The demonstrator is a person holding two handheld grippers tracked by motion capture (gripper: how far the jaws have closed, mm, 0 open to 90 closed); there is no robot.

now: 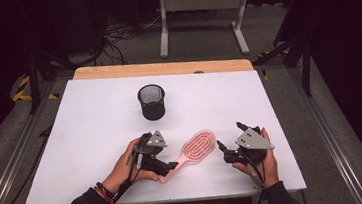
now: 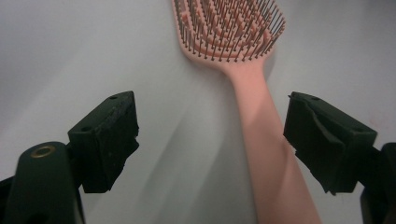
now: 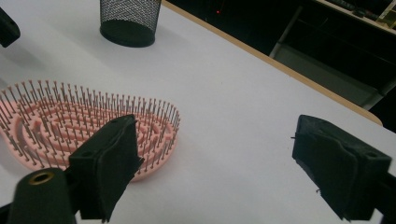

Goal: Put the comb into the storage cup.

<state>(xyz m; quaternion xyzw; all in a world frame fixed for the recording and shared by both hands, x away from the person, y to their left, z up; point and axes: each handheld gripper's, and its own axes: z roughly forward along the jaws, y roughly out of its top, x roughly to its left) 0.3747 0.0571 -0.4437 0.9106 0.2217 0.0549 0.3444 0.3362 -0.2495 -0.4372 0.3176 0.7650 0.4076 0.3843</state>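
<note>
Pink brush (image 1: 198, 147) lies bristles up on counter (image 1: 87, 141), w/ mesh cup (image 1: 151, 102) beyond. Left gripper (image 2: 211, 140) wide, jaws either side of handle, not touching. Right gripper (image 3: 215, 164) wide, empty, beside brush head.

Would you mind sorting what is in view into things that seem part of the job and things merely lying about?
Likely part of the job:
- pink hairbrush, handle between the open left gripper jaws
- black mesh cup, upright on the white table
- right gripper, open beside the brush head

Just lying about:
- cables on the floor
- grey stand behind the table
</note>
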